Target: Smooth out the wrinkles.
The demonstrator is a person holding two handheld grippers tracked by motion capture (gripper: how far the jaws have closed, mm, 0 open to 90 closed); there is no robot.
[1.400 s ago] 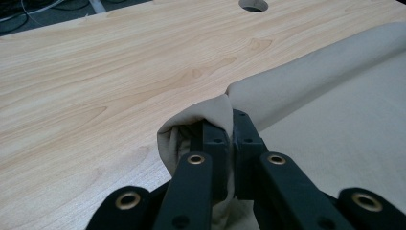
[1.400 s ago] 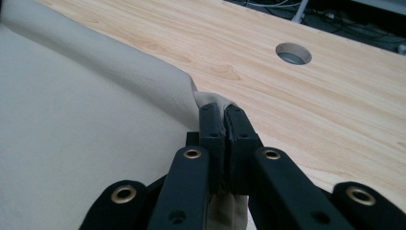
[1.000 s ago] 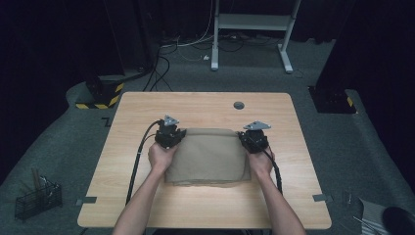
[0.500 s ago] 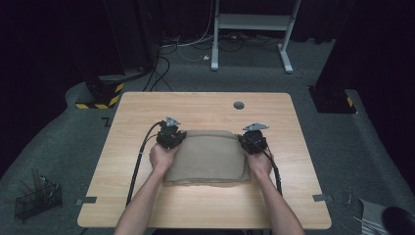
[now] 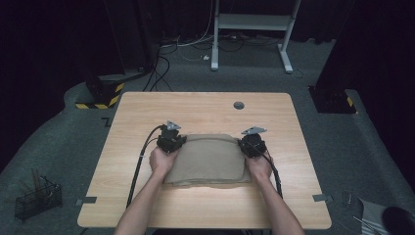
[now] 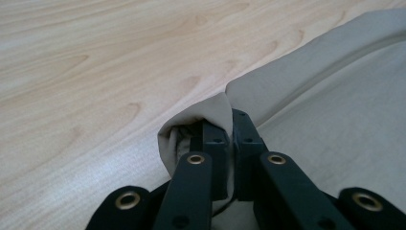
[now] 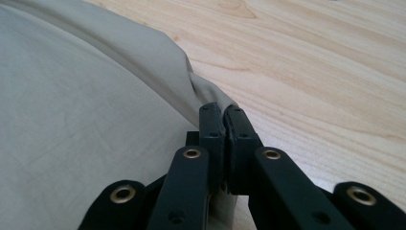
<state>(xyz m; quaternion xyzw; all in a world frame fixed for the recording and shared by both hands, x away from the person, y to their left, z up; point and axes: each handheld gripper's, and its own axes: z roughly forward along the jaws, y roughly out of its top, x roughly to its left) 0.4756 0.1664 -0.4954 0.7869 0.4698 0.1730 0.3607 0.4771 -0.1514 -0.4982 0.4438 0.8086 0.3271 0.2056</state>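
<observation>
On the desk (image 5: pixel 147 196), near its middle, lies the folded tan cloth (image 5: pixel 208 159) | left tool (image 6: pixel 225 125) and right tool (image 7: pixel 222 120) each pinch a far corner | we keep both pulls even and low.

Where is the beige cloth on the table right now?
In the high view the beige cloth lies folded on the table's near middle, its far corners pinched by the left gripper and right gripper.
</observation>
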